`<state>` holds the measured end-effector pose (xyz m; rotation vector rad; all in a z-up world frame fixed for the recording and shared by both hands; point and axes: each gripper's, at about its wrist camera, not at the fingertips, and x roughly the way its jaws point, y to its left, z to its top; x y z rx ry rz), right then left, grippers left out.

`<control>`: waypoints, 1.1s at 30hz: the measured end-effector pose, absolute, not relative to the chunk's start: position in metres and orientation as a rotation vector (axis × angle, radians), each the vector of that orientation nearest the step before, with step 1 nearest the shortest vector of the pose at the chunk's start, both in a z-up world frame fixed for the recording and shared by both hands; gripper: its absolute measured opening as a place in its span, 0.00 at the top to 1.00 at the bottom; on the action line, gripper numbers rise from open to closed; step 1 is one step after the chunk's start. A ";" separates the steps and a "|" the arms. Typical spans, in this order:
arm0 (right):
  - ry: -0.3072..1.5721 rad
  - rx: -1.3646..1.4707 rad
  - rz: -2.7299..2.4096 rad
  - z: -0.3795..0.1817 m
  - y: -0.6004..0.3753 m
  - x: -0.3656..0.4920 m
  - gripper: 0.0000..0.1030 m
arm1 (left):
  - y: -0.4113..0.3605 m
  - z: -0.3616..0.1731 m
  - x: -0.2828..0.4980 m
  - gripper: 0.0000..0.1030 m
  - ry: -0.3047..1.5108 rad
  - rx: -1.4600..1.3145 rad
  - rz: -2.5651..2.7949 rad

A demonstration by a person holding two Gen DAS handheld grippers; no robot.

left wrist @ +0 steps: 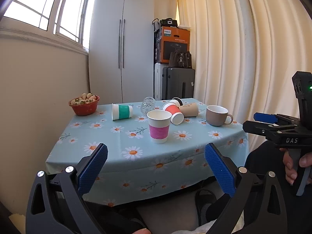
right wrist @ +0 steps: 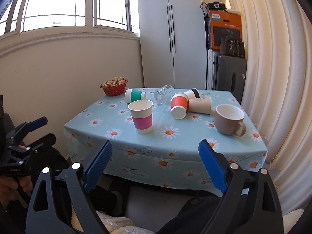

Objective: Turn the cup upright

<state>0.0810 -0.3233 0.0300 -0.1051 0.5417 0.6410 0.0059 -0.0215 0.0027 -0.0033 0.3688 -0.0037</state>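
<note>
Currently both claws, left (left wrist: 156, 162) and right (right wrist: 155, 160), are hanging wide open short of the bench (left wrist: 120, 136); advising squeezing the toppled orange cup (right wrist: 179, 105) mid-sleeve, gently, avoiding its neighbours.

Both wrist cameras sat low, back from the table's (left wrist: 117, 156) near edge, facing the cabinet (right wrist: 171, 39); left and right views shared the whole tabletop.

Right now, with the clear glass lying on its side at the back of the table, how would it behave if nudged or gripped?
The clear glass lies on its rounded side, so a nudge would probably roll it. Its faceted, shiny wall looks hard and slippery, likely needing a firm squeeze. Being glass, it probably would not survive falling off the table.
</note>
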 end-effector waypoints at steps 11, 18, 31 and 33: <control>0.467 -0.177 0.582 0.030 -0.318 0.061 0.13 | -0.020 0.001 -0.002 0.05 0.356 -0.007 0.035; 0.496 -0.134 0.564 0.029 -0.327 0.069 0.13 | -0.023 -0.003 0.005 0.05 0.393 0.022 0.041; 0.513 -0.131 0.539 0.026 -0.328 0.071 0.10 | -0.013 -0.003 0.005 0.05 0.388 -0.033 0.046; 0.514 -0.131 0.538 0.026 -0.328 0.072 0.10 | -0.012 -0.004 0.005 0.05 0.390 -0.038 0.047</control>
